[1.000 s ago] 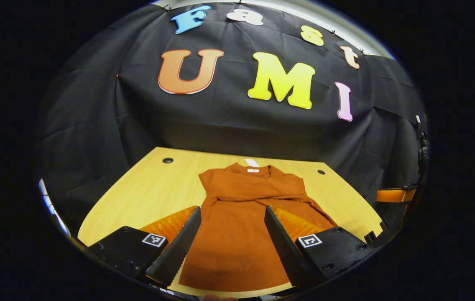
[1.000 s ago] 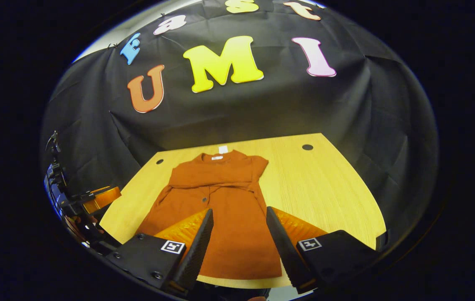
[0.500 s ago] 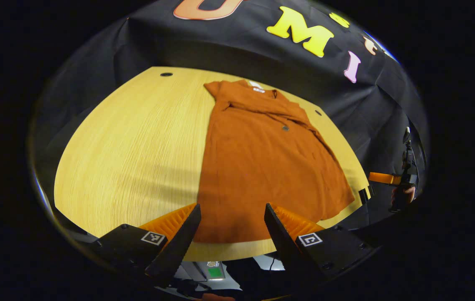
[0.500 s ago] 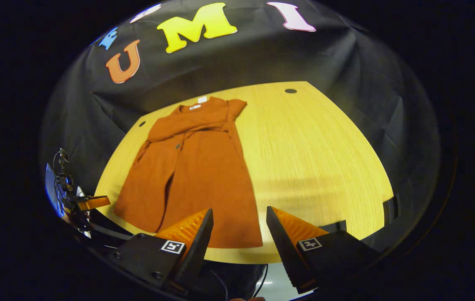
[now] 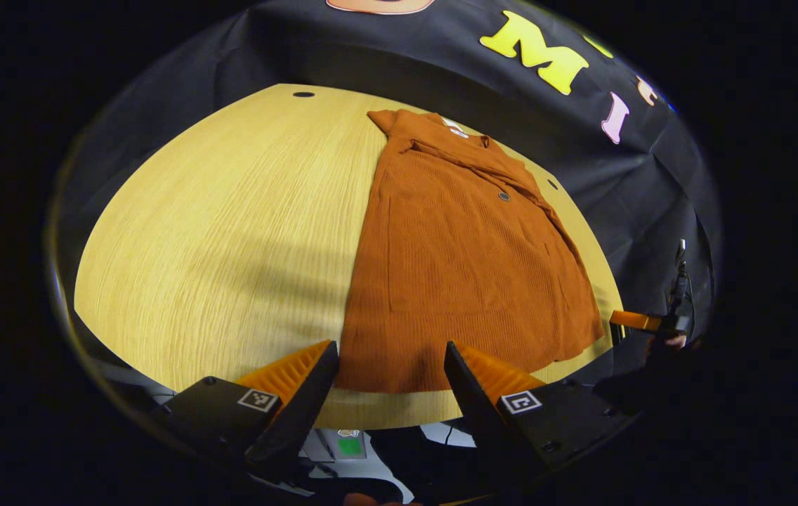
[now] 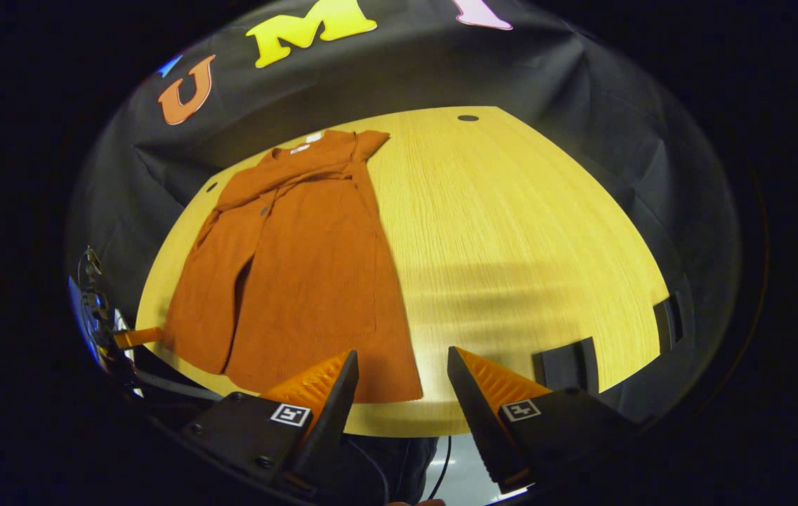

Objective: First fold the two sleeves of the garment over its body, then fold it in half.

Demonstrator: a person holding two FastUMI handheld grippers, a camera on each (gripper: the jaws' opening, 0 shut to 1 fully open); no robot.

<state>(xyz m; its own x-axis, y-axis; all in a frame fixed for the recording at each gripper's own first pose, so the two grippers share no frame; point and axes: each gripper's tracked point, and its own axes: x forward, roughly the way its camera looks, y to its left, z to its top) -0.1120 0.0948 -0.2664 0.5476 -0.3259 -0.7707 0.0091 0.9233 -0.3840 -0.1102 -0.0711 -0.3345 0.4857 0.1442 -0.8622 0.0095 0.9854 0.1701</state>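
Left hand-held gripper [image 5: 388, 362] spread wide, holding nothing, over near hem of garment [image 5: 462, 260]. Right hand-held gripper [image 6: 399, 369] likewise spread, empty, at hem's other corner. Garment flat on worktop [image 5: 230, 225], sleeves across chest, collar toward far edge. Bare wood both sides.

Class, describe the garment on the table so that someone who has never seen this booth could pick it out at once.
Find the pale wooden table in front of the black cloth wall. On it lies the garment, flat, its collar toward the wall and its hem at the near edge. It is rust orange, with a small dark button near the chest.
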